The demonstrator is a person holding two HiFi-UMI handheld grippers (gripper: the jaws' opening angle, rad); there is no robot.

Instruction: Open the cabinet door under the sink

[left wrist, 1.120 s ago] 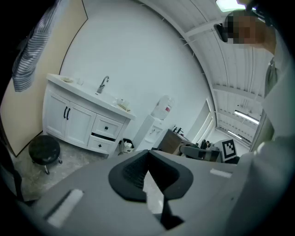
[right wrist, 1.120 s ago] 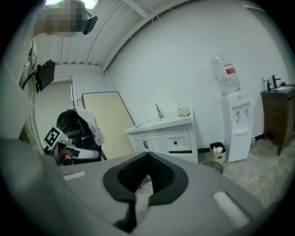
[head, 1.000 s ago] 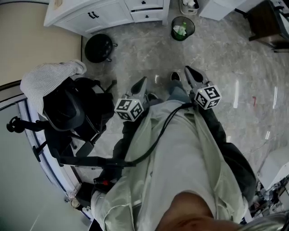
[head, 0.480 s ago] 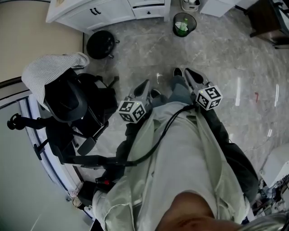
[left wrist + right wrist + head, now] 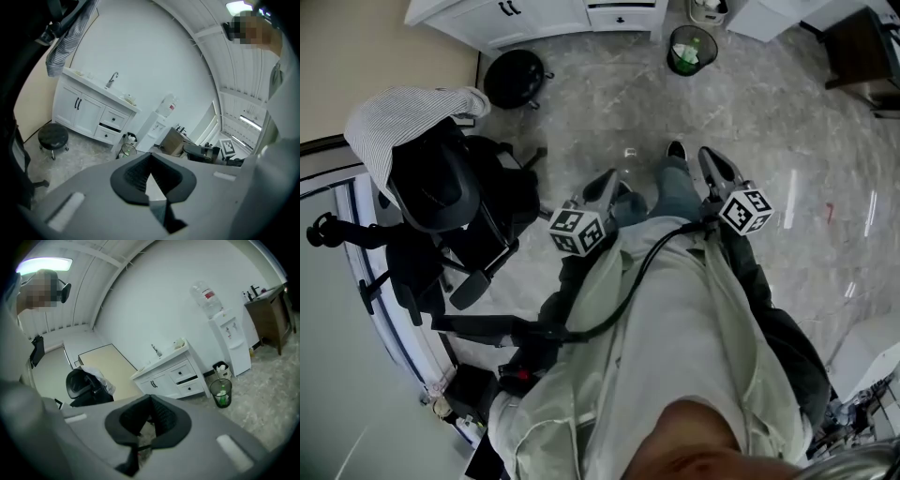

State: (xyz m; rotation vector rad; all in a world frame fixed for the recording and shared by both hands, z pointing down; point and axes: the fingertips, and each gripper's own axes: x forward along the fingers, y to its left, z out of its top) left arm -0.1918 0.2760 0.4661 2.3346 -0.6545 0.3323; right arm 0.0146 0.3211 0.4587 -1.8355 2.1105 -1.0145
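The white sink cabinet point(image 5: 516, 14) stands at the top edge of the head view, far from both grippers; its two doors point(image 5: 77, 108) carry black handles and are closed. A faucet point(image 5: 111, 79) rises from the counter above them. The same doors point(image 5: 157, 383) show in the right gripper view, left of the drawers. My left gripper point(image 5: 605, 185) is held in front of the person's body, shut and holding nothing. My right gripper point(image 5: 712, 164) is beside it, also shut with nothing in it. Both point across the floor towards the cabinet.
A black round stool point(image 5: 516, 79) stands on the floor in front of the cabinet doors. A wire waste bin point(image 5: 691, 49) sits right of the drawers, next to a water dispenser point(image 5: 229, 333). A black office chair point(image 5: 441, 187) with a striped cloth over it is at my left.
Cabinet, stool and bin have slid towards the top edge of the head view. The right gripper has drifted a little right and rolled. Both grippers stay shut.
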